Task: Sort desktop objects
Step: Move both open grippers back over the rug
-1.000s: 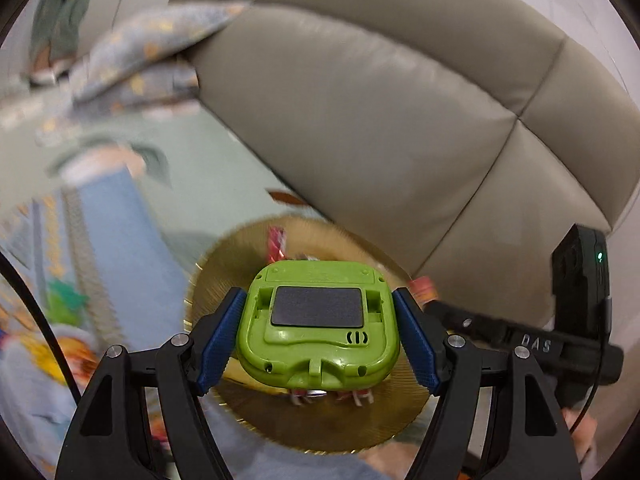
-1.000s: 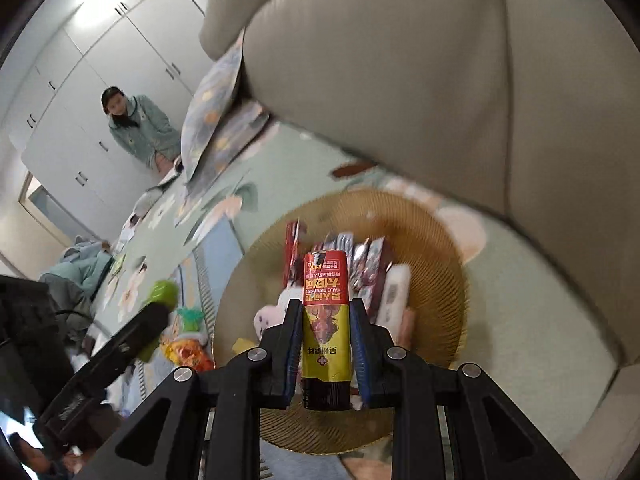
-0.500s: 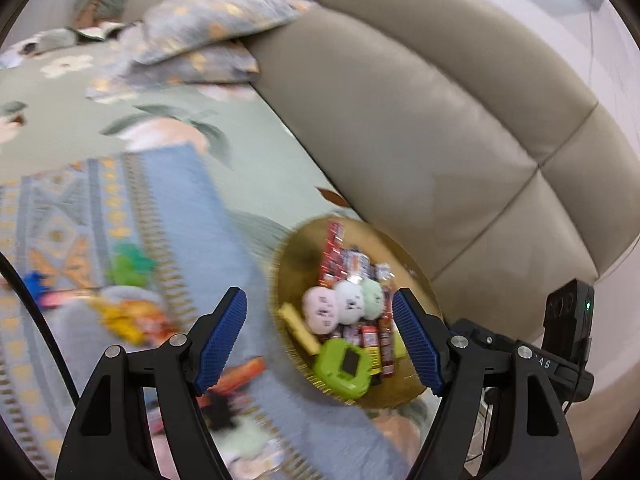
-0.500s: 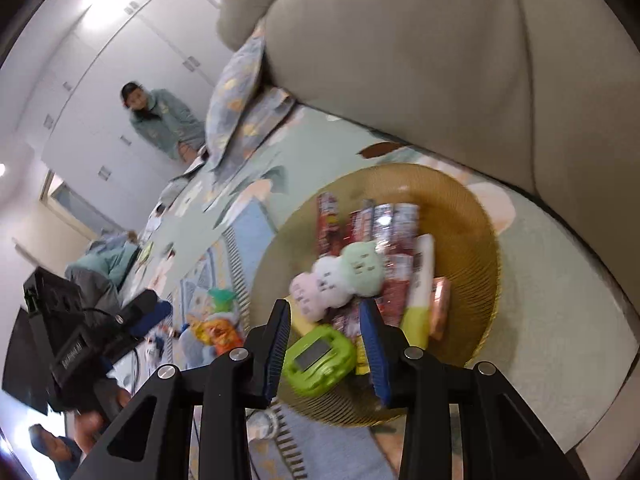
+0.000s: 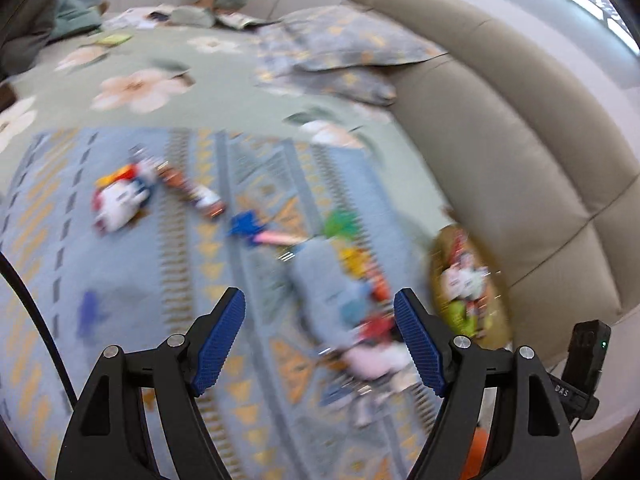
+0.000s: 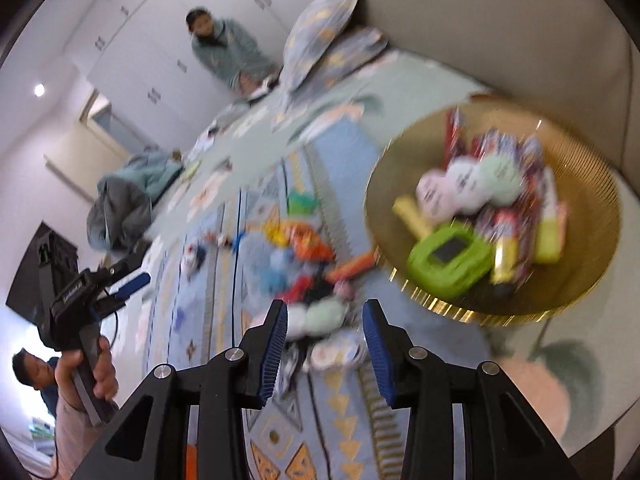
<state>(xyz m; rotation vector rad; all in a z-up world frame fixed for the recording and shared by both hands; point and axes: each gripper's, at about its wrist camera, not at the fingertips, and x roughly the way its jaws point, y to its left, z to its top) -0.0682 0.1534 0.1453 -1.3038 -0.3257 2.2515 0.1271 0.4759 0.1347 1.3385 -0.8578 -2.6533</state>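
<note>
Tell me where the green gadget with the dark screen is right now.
In the right wrist view the green gadget lies in the gold bowl at its near-left rim, just below the row of round plush balls, beside a yellow tube.

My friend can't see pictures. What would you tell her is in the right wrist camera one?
A golden bowl full of snacks, three plush balls and a green gadget sits on a bed by a blurry heap of toys. The right gripper hangs open and empty in front.
</note>
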